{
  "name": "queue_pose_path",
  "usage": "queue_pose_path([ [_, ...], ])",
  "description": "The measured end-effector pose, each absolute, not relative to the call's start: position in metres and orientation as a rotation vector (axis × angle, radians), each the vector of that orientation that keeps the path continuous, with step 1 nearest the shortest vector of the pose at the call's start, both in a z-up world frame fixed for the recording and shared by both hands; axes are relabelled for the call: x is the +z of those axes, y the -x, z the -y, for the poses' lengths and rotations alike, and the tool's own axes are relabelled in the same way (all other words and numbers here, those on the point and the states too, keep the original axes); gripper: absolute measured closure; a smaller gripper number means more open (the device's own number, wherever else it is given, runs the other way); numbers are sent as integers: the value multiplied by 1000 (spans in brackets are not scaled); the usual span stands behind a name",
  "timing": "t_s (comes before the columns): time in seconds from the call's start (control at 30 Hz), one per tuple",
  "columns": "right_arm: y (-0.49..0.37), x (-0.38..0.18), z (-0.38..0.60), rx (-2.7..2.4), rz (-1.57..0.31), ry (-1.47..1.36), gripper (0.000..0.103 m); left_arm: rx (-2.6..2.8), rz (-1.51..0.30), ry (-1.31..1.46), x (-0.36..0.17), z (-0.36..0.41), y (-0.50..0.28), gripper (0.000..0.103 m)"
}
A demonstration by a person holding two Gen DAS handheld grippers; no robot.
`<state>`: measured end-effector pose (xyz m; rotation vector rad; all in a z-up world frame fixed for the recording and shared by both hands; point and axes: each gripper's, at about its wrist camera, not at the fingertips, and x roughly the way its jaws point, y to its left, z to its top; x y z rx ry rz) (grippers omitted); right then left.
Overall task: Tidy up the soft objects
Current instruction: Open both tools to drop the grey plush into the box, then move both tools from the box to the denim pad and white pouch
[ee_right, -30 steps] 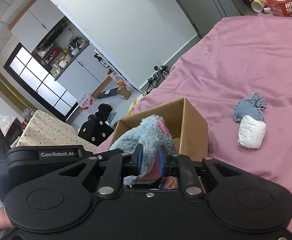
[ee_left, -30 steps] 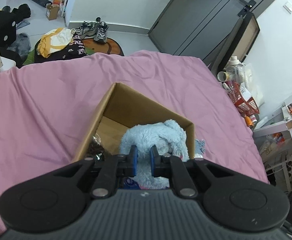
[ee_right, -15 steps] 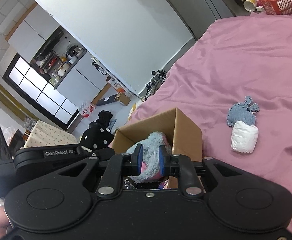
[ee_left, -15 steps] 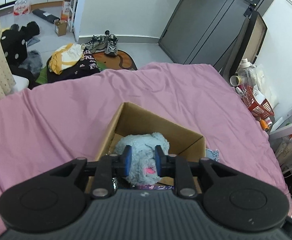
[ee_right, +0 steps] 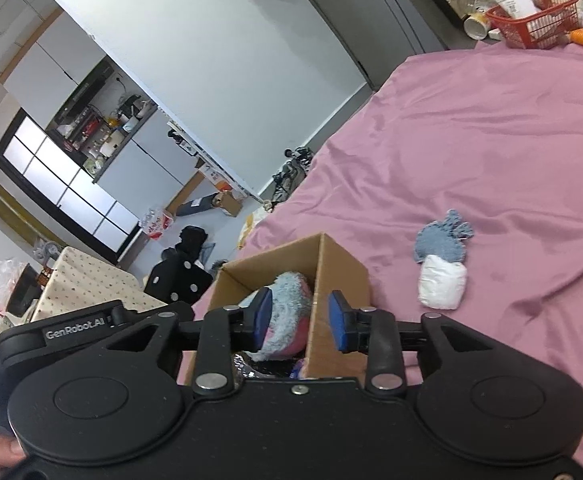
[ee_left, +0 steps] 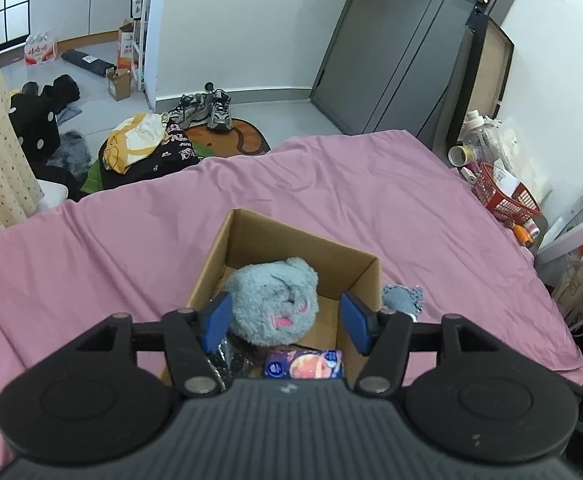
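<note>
The fluffy blue toy lay inside the cardboard box on the bed. Both the left hand-held gripper and right hand-held gripper were released, holding nothing. The toy looked light and squashy, easy to pinch by its fur.

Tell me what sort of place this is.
Probably a small lived-in flat, with bed and kitchen in one room: a bed in a pink sheet, shoes by the door, and kitchen cupboards behind.

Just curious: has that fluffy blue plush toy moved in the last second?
Yes. The fluffy blue plush toy dropped below the brown cardboard box rim, out of both hand-held grippers.
</note>
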<state>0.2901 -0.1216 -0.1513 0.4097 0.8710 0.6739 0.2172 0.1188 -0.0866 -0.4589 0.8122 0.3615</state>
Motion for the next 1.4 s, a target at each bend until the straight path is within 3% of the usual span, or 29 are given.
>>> queue_pose_path([
  [0.3,-293,-144,147,631,-876,-392,54,361,-840,436,-74,-94,-218,43],
  [0.73,-299,-152,186,553,-916,-449,48,312,-831,354,-61,-45,-239,33],
  [1.4,-334,-208,214,505,-989,-647,48,230,-879,368,-96,-2,-301,33],
])
